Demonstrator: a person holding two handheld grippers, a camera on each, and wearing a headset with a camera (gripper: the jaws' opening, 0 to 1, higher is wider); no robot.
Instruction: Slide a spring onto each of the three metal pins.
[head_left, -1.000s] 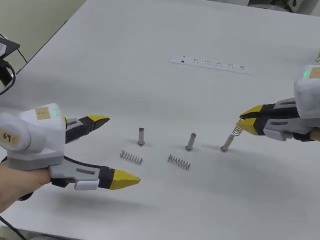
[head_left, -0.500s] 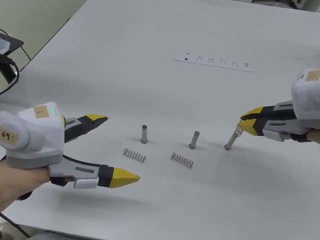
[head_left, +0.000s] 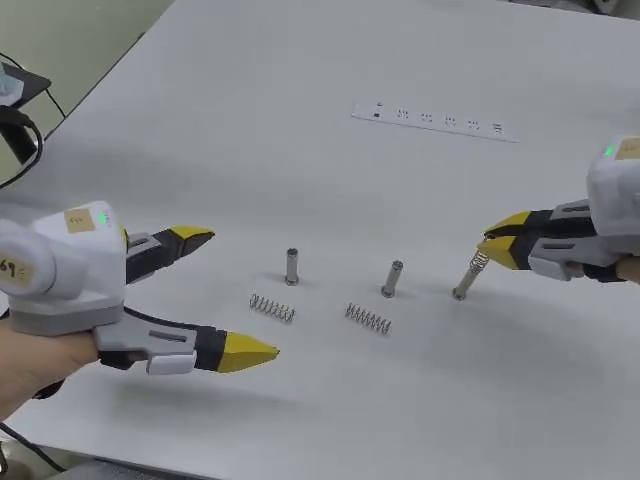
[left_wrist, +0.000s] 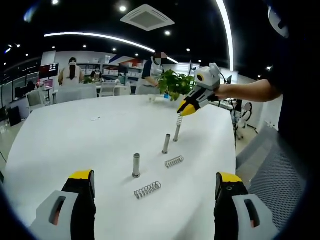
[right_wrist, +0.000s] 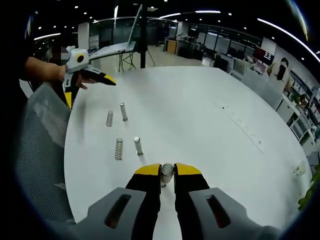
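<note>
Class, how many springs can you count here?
3: a spring lying before the left pin, another spring before the middle pin, a third spring in the right gripper atop the rightmost pin.

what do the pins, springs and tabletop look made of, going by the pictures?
pins: likely bare steel, grey with a dull satin sheen.
springs: thin coiled wire, silvery, probably steel; the spring in the right gripper looks the same.
tabletop: matte pale grey, smooth, soft shadows and no glare; laminate or painted board, cannot tell which.
</note>
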